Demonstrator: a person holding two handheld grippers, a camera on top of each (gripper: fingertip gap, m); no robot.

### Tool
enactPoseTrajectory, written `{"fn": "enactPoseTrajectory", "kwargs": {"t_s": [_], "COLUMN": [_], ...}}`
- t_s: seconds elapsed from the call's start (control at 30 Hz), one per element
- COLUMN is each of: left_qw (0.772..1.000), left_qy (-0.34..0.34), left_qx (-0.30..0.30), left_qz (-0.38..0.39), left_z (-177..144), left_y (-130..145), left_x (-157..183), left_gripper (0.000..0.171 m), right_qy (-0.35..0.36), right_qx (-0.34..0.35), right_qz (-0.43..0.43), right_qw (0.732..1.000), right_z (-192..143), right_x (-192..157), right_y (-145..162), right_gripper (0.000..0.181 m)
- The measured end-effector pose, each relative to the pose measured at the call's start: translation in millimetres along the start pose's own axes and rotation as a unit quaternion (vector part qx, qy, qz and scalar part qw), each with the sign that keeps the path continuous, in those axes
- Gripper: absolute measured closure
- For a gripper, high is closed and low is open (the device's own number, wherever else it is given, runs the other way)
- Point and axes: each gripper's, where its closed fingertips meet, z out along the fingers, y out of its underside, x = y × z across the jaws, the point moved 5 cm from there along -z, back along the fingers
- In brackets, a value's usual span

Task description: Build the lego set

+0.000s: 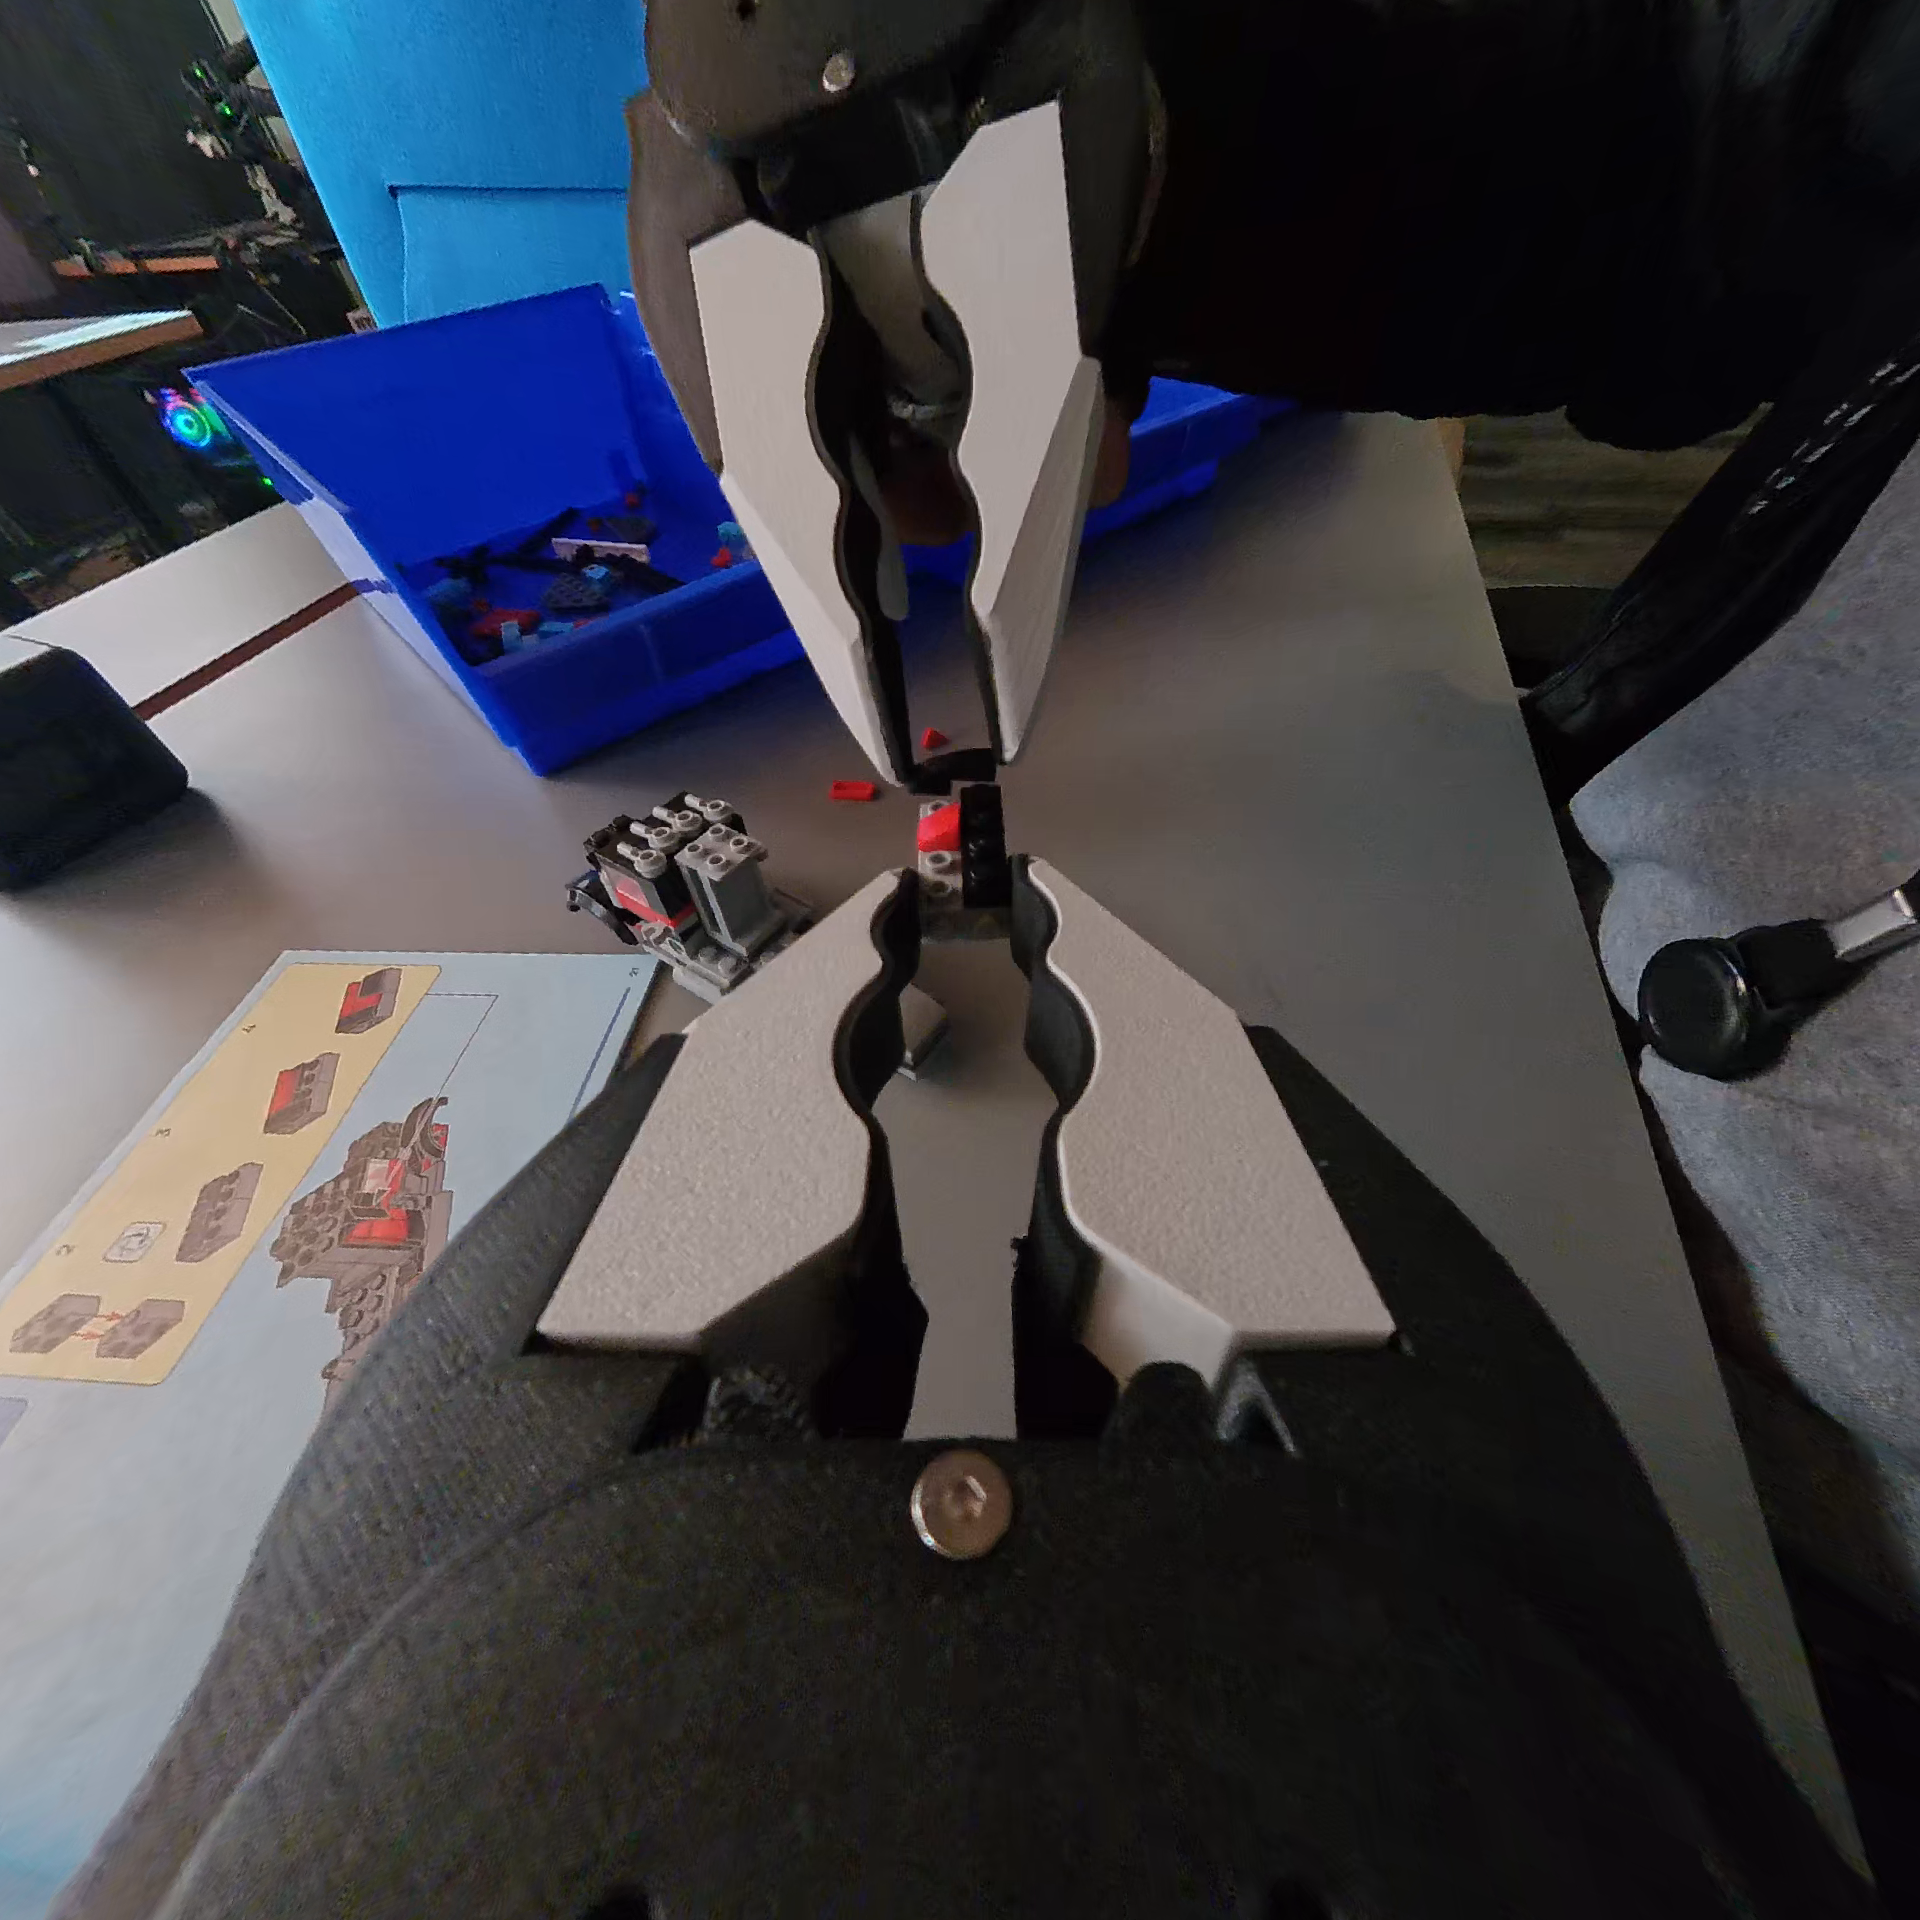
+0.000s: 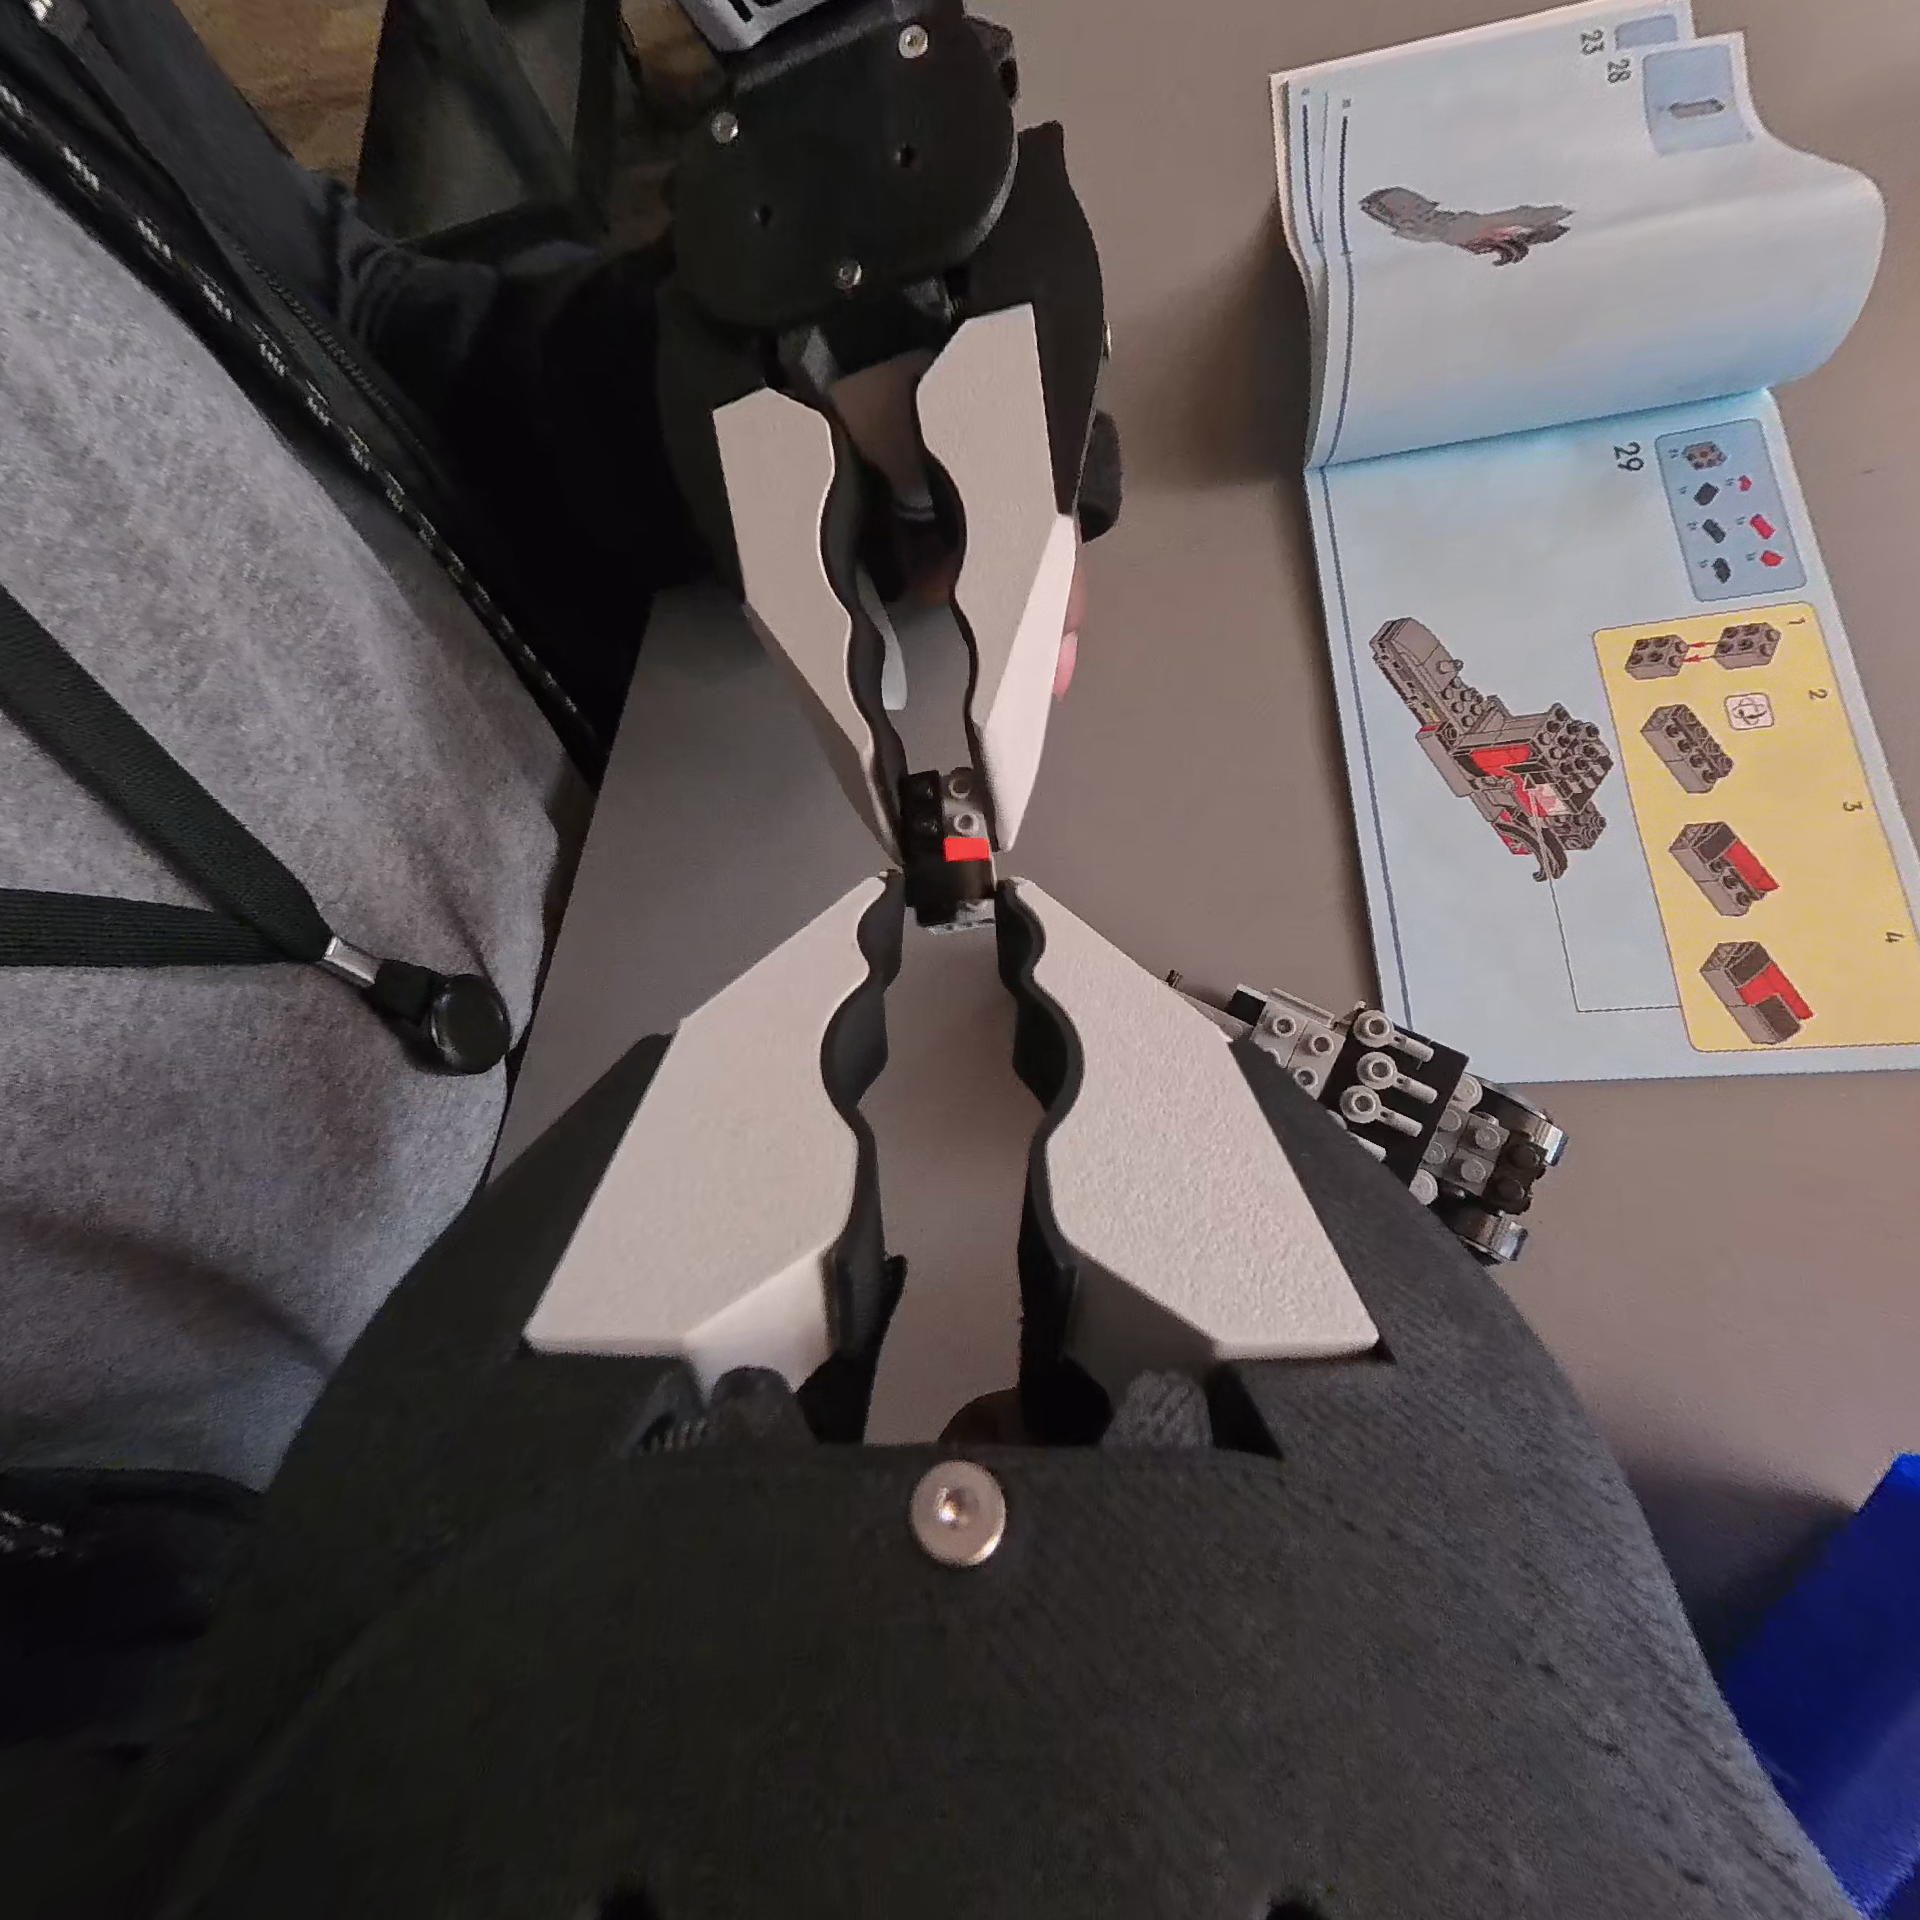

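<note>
Right now the left gripper (image 1: 961,883) has its fingers closed on a small block bundle (image 1: 961,852) of grey, black and red bricks, held up above the tabletop (image 1: 1299,831) near its right edge. The right gripper (image 1: 948,774) meets it from the other side, its fingers pinched on a little black piece (image 1: 951,767) just at the bundle's top.

I think the black piece could go on crooked if the two grippers are not lined up. A hard push could also make the bundle slip out and drop off the right edge, which is close.

Farther back, a blue bin (image 1: 582,717) holds loose black, blue and red bricks. The bigger built part (image 1: 681,883) sits beside the open instruction booklet (image 1: 312,1195) on the left, with two small red pieces (image 1: 854,792) lying near the bin
</note>
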Motion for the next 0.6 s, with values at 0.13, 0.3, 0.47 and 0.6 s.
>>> {"fn": "enactPoseTrajectory", "kwargs": {"t_s": [0.13,0.3,0.47,0.6], "left_qw": [1.0,1.0,1.0,1.0], "left_qy": [-0.004,-0.004,-0.005,-0.003], "left_qx": [0.004,0.005,0.008,0.008], "left_qz": [0.005,0.01,0.011,0.014], "left_z": [-0.9,-0.8,-1.3,-0.9], "left_y": [-1.3,-1.9,-2.6,-2.7], "left_x": [-0.3,0.3,0.2,1.0], "left_gripper": [0.155,0.155,0.155,0.155], "right_qy": [-0.004,-0.003,-0.001,-0.005], "right_qx": [-0.002,-0.003,-0.008,-0.018], "right_qz": [0.003,0.004,0.004,0.001], "right_qw": [1.0,1.0,1.0,1.0], "right_z": [1.0,0.6,-1.0,-0.2], "right_x": [-0.7,-0.4,0.0,-1.6], "right_y": [0.9,1.1,1.9,1.5], "right_gripper": [0.164,0.164,0.164,0.164]}}
